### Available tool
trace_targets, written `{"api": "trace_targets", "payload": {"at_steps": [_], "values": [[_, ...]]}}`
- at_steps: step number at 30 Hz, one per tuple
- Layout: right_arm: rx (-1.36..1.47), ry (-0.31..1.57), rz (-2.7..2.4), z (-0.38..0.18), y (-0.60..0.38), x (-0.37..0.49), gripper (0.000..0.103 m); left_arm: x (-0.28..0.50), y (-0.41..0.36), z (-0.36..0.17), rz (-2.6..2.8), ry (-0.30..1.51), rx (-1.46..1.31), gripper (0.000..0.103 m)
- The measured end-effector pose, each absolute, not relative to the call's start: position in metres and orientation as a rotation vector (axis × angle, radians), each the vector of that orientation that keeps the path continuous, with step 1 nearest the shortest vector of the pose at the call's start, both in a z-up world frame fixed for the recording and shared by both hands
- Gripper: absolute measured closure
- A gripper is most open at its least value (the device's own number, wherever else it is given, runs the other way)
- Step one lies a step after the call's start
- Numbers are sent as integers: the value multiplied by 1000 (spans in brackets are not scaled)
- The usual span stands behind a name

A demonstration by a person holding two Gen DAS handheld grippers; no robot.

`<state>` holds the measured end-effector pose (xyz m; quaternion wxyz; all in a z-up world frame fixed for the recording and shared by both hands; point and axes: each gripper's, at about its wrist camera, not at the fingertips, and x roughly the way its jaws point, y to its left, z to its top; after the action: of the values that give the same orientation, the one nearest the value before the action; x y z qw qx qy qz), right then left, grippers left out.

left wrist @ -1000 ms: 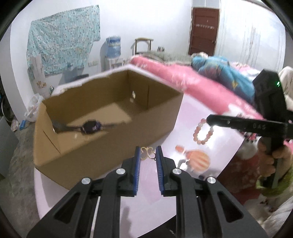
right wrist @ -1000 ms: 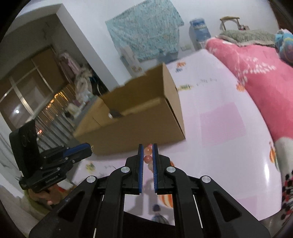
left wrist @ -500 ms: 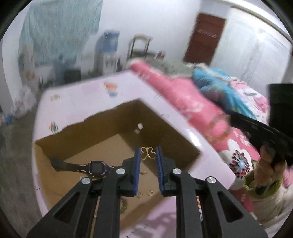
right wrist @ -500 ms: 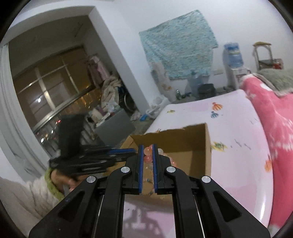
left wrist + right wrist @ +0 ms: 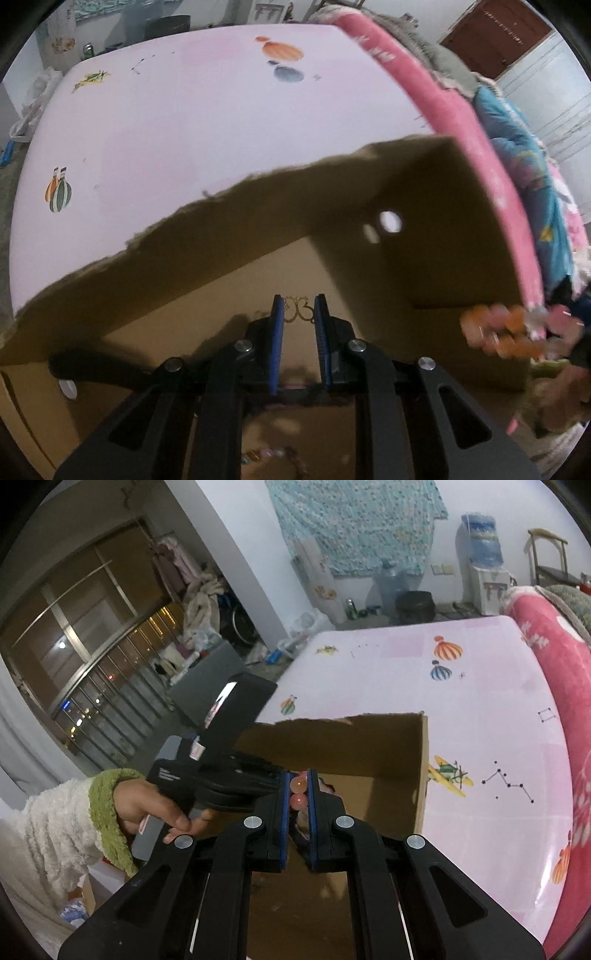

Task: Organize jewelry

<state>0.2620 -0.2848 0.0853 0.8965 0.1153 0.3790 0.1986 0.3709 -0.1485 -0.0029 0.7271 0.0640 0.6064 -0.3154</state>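
A pale pink sheet printed with hot-air balloons covers the bed (image 5: 480, 686), and a bright pink blanket (image 5: 554, 672) lies heaped along its right side. On the sheet stands an open cardboard box (image 5: 229, 243) with a torn top edge and a small round hole in its far right wall. The room behind, seen only from the right wrist, has a white wall hung with a blue patterned cloth (image 5: 354, 524), a water dispenser (image 5: 480, 550), a chair at the far right and a glazed door with railings on the left, where clothes are piled. The left gripper (image 5: 299, 310) points steeply down into the box, its fingers closed on a small gold ornament (image 5: 298, 307) made of looping wire, held above the box floor. A dark strap-like shape lies on the box floor at the near left, and some blurred beads lie at the near edge. The right gripper (image 5: 298, 786) hangs over the near side of the box with its fingers pinching a bracelet (image 5: 298, 792) of pink and orange beads; the left wrist view shows that bracelet only as a blur at the right. A hand (image 5: 147, 808) in a fluffy white sleeve with a green cuff grasps the left gripper's handle, visible only from the right wrist, and that gripper's body hides the box's left part there.
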Motion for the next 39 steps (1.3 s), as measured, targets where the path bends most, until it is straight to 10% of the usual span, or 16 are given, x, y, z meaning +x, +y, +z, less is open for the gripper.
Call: {"api": "trace_targets", "payload": {"at_steps": [5, 8, 16, 25, 29, 39], "values": [[236, 812, 399, 81, -287, 263, 96, 381, -144, -18, -653, 1396, 122, 80], [232, 841, 380, 77, -288, 264, 96, 382, -139, -17, -643, 1397, 110, 56], [194, 908, 350, 73, -279, 279, 95, 364, -104, 30, -633, 1307, 62, 47], [97, 806, 198, 93, -292, 258, 81, 283, -6, 108, -623, 1016, -93, 30], [106, 727, 128, 103, -307, 224, 50, 248, 41, 119, -544, 892, -174, 21], [496, 1051, 256, 11, -332, 214, 40, 218, 54, 35, -527, 1054, -475, 13]]}}
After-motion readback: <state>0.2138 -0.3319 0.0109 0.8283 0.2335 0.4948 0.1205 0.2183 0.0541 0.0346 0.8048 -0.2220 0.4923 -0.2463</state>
